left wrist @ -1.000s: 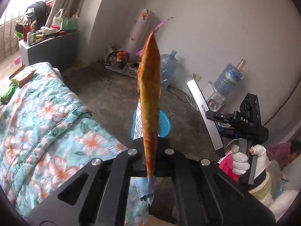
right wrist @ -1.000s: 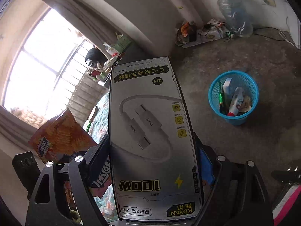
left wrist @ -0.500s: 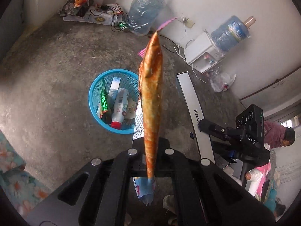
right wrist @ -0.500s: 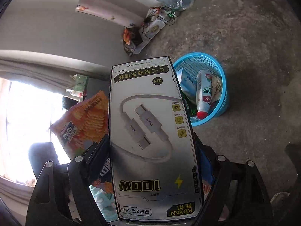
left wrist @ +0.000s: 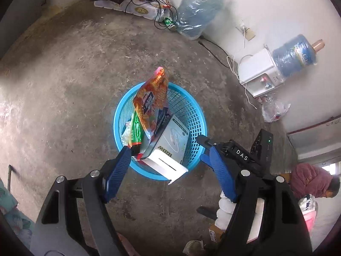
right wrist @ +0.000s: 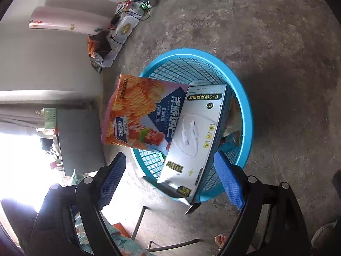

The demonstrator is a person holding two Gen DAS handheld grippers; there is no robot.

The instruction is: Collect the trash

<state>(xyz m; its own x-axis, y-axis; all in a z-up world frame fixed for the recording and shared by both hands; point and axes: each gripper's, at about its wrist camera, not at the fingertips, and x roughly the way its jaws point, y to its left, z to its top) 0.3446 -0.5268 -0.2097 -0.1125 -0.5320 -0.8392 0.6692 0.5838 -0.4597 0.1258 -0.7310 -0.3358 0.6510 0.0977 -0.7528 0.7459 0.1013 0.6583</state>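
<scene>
A blue mesh basket (left wrist: 119, 115) (right wrist: 245, 98) stands on the concrete floor below both grippers. An orange chip bag (left wrist: 152, 100) (right wrist: 136, 115) stands tilted in it, its top above the rim. Beside the bag a white cable box (left wrist: 172, 145) (right wrist: 196, 132) leans in the basket, its near end sticking out over the rim. My left gripper (left wrist: 166, 155) hovers above the near rim, its jaws opening, with nothing pressed between the pads. My right gripper (right wrist: 169, 154) is open; the box end lies loose between its fingers. Other wrappers lie deeper inside.
Along the wall are a wrapped water jug (left wrist: 196, 15), a white dispenser (left wrist: 260, 72) with a blue bottle (left wrist: 296, 55), a power strip with cables (left wrist: 140, 8) and a plastic bag (left wrist: 275, 108). A person in pink (left wrist: 309, 181) sits at right. A floral bedspread (left wrist: 8, 202) is at left.
Both grippers came down over the basket. The left let go of the chip bag and the right let go of the cable box; both now rest in the basket.
</scene>
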